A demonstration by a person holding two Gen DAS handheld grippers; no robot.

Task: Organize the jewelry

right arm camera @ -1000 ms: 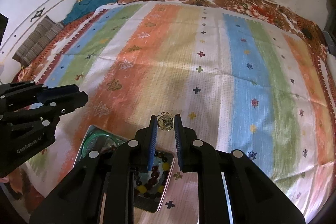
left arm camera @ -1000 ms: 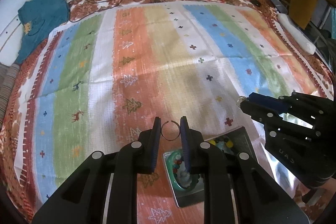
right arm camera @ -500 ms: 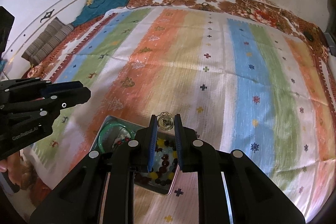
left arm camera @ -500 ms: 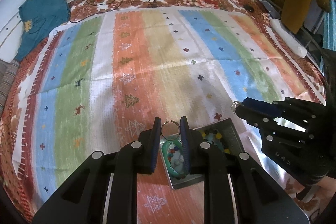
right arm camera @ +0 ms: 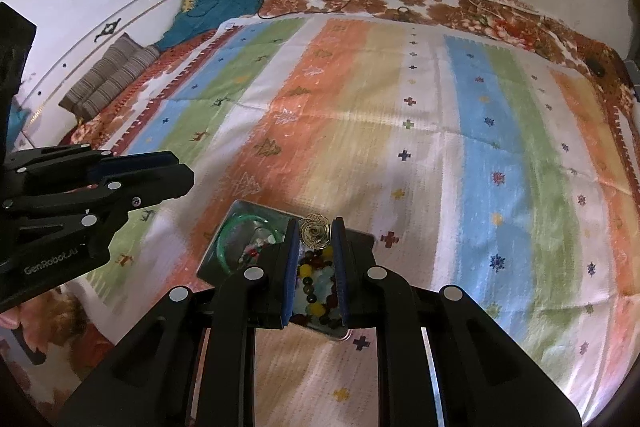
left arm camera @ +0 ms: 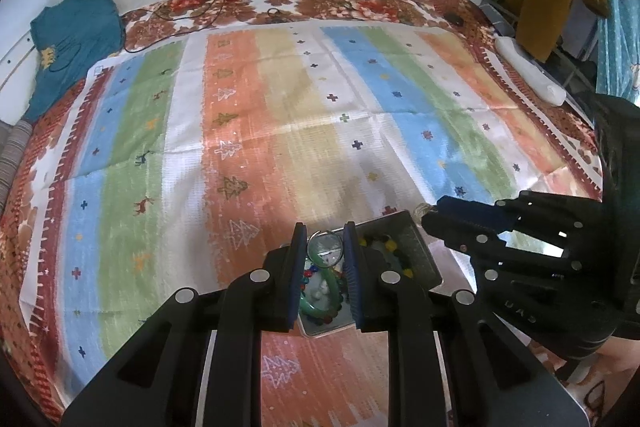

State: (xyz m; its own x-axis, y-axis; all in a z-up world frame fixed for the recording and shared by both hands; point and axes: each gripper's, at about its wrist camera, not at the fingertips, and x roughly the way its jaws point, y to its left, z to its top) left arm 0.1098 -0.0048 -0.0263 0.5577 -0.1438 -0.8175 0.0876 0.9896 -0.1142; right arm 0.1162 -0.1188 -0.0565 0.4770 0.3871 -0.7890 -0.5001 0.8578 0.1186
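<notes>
Striped cloth [left arm camera: 280, 131] in orange, blue, green and white; teal garment [left arm camera: 72, 39]; green bangle [right arm camera: 224, 247]; multicoloured beads [right arm camera: 316, 283].

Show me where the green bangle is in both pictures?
Left wrist view: the green bangle lies low in the middle, between the left tool's fingers, in the metal tray.
Right wrist view: the bangle is left of the right tool, in the tray's left part.
Shared landmark: the metal tray on the striped cloth.
</notes>
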